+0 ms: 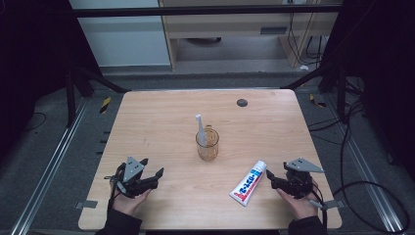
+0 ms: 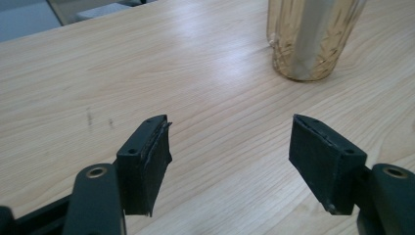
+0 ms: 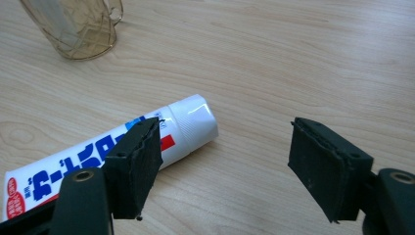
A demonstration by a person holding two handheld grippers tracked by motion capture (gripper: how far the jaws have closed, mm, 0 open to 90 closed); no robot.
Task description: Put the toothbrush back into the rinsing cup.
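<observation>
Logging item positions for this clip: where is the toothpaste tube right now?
In the high view the toothpaste tube lies flat on the table, right of centre, between the cup and the right gripper, untouched.

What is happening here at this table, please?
A person holds a gripper in each hand over a wooden table. The right gripper, its jaws open, is next to the cap end of a toothpaste tube that lies flat. The left gripper is open and holds nothing; it points toward a clear cup with a toothbrush standing in it. Nothing is gripped yet.
</observation>
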